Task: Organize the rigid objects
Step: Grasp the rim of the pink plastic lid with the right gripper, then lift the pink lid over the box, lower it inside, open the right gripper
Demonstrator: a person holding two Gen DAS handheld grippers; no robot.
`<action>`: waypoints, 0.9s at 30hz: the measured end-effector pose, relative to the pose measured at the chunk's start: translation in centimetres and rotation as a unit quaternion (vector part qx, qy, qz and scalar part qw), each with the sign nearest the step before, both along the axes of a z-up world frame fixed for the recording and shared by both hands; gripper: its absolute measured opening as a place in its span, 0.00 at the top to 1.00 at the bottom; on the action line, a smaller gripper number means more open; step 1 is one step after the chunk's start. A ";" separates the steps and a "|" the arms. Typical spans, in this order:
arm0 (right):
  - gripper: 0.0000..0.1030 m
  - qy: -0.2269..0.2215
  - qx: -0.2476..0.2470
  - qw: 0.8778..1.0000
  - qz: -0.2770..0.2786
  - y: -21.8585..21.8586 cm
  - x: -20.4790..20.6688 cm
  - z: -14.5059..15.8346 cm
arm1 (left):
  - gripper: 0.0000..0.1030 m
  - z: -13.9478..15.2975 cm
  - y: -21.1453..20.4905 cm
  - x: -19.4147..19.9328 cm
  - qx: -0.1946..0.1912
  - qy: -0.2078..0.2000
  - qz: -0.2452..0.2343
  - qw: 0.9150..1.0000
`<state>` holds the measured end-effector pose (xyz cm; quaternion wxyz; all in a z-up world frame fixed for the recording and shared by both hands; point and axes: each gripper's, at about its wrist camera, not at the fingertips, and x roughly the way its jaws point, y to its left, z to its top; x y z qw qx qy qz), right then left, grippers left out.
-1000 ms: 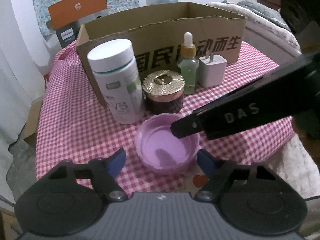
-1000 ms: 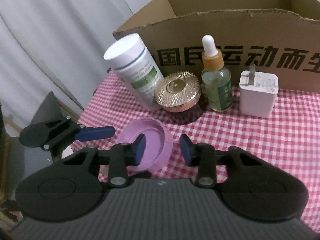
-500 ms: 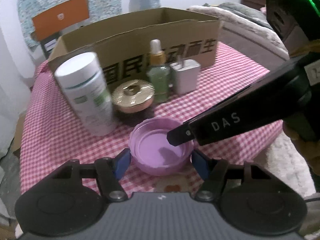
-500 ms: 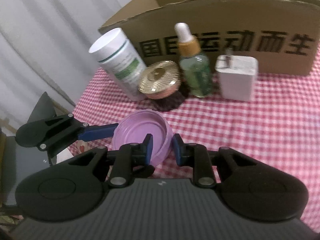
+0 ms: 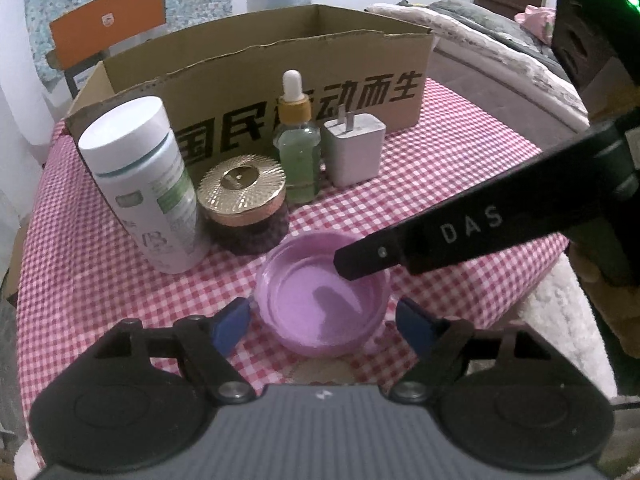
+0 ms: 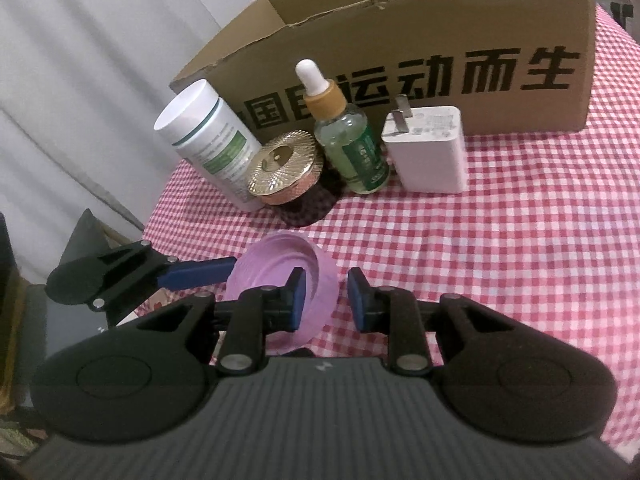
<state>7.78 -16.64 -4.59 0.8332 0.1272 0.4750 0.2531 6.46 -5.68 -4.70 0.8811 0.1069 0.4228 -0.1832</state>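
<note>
A shallow round purple plastic lid lies open side up near the front edge of the surface with its red-and-white checked cloth. The left gripper straddles it, its jaws just widened and clear of the rim. The right gripper has its jaws just parted slightly; they bracket the lid's wall, left pad inside, right pad standing off it

Box interior hidden; bottle label (blurred) seems unreadable.
</note>
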 end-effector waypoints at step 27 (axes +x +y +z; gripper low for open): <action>0.78 -0.009 -0.013 1.000 -0.005 -0.3 -0.9 0.3 | 0.29 0.0 -1.3 -0.4 0.013 -0.009 -0.014 1.000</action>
